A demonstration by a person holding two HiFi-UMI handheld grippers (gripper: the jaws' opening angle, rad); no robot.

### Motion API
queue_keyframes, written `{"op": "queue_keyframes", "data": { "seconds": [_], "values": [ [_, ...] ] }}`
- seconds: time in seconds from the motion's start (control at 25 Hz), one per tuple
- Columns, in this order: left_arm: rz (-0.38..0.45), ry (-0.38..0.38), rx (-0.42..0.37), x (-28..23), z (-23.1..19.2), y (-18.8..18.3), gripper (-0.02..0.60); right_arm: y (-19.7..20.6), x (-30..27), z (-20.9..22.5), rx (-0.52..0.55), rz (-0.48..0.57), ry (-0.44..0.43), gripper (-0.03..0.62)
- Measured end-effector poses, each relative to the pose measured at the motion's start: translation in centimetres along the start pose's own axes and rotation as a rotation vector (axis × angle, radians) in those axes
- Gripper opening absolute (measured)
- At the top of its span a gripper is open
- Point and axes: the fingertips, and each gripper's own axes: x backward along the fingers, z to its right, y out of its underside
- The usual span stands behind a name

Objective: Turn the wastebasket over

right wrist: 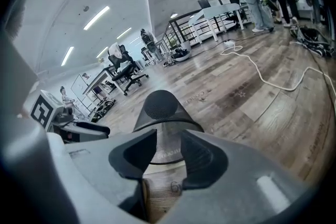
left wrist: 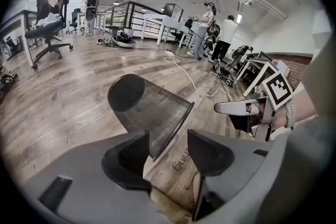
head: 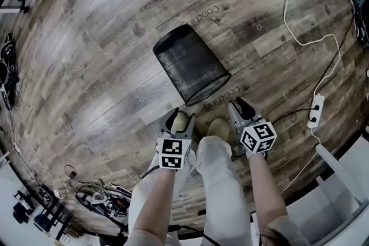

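Nearest the head camera: the person's two forearms point(head: 158, 204) and pale trousers point(head: 222, 187), with beige shoes point(head: 218, 127) on the plank floor point(head: 86, 83).

Far left, low in the head view, a tangle of cables point(head: 98, 193) lies on the floor.

Left gripper point(head: 180, 117): pointing down and forward, just short of the wastebasket. In its own view the fingers point(left wrist: 126, 157) stand wide apart with nothing pressed between them. We see only the basket's rim and floor through the gap. An office chair point(left wrist: 50, 18) stands far off at the left of that view.

Wastebasket point(head: 190, 63): black mesh, lying on its side on the floor in front of both grippers. Its open rim faces the person and its closed bottom points away. It sits between the lines of the two grippers and touches neither, as far as we can tell.

Right gripper point(head: 240, 105): level with the left one, just beside the rim's right edge. Its fingers point(right wrist: 131, 157) are parted less widely than the left ones and are also empty, with the wastebasket point(right wrist: 163, 113) framed beyond the gap.

Right side: a white cable point(head: 300, 37) runs across the floor to a power strip point(head: 315, 111), well apart from the basket.
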Motion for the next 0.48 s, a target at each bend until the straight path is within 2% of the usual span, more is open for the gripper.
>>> {"op": "queue_keyframes", "data": {
  "seconds": [0.16,0.28,0.48],
  "values": [
    [0.01,-0.058,0.024,-1.8,-0.6,1.7,0.224,1.7,-2.0,2.1,-0.013,-0.012,0.012,0.147],
    [0.011,-0.074,0.036,-2.9,-1.2,2.2,0.224,2.4,-3.5,3.5,-0.017,-0.011,0.024,0.149],
    [-0.003,-0.073,-0.058,-4.9,-1.6,3.2,0.224,3.4,-6.2,6.0,-0.03,-0.01,0.053,0.158]
  ]
}}
